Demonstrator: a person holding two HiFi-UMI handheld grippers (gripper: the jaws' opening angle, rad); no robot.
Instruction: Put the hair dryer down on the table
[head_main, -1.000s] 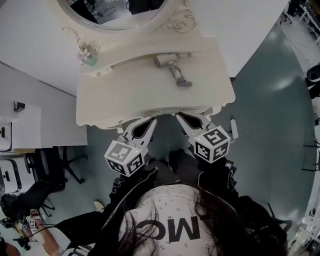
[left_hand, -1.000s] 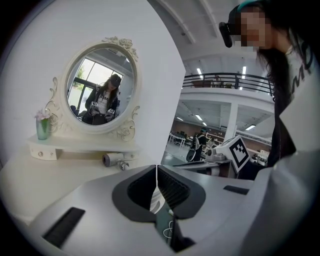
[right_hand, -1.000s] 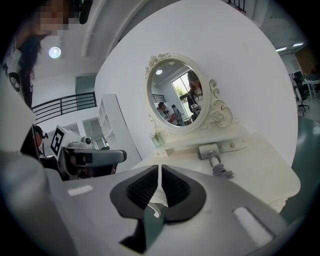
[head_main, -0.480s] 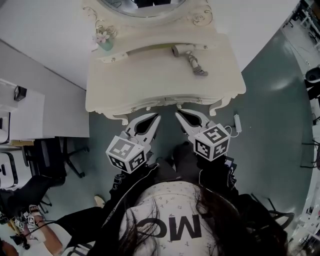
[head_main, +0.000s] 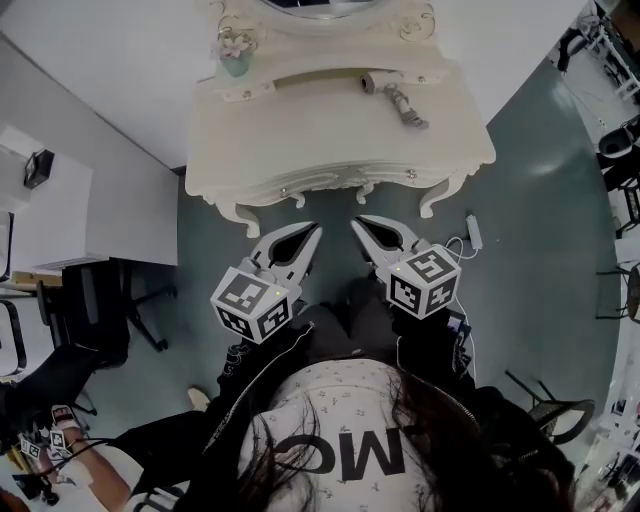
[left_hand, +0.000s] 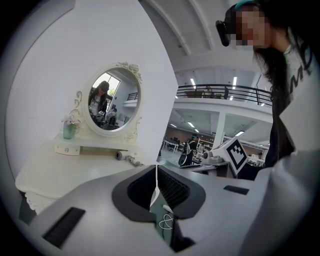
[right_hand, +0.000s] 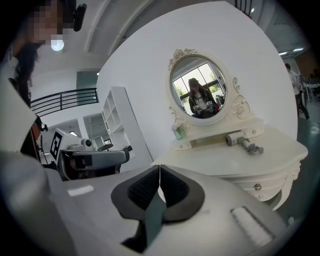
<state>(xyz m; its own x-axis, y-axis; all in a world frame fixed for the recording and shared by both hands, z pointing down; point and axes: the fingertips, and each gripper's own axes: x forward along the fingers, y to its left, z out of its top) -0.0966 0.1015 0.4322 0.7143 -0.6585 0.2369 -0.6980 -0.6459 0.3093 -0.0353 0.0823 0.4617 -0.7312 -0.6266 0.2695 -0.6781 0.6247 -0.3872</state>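
Low in the head view's middle, the left gripper (head_main: 303, 238) is clenched empty. Just to its right, the right gripper (head_main: 362, 226) is closing its jaws on nothing. The hair dryer (head_main: 393, 93) lies well above both, at upper centre, on the back of the white dressing table (head_main: 300, 150). The shirt (head_main: 340, 410) at the bottom seems to read "MC".

place: lab hall | cues: mezzanine railing (left_hand: 225, 90), office chair (head_main: 95, 315), dressing table (head_main: 320, 130)

1. The head view looks steeply down from above at the dressing table (head_main: 320, 130) standing ahead.
2. The left gripper view faces forward, low, with that table at frame left.
3. The right gripper view has it at frame right; both show the oval mirror (left_hand: 114, 102).
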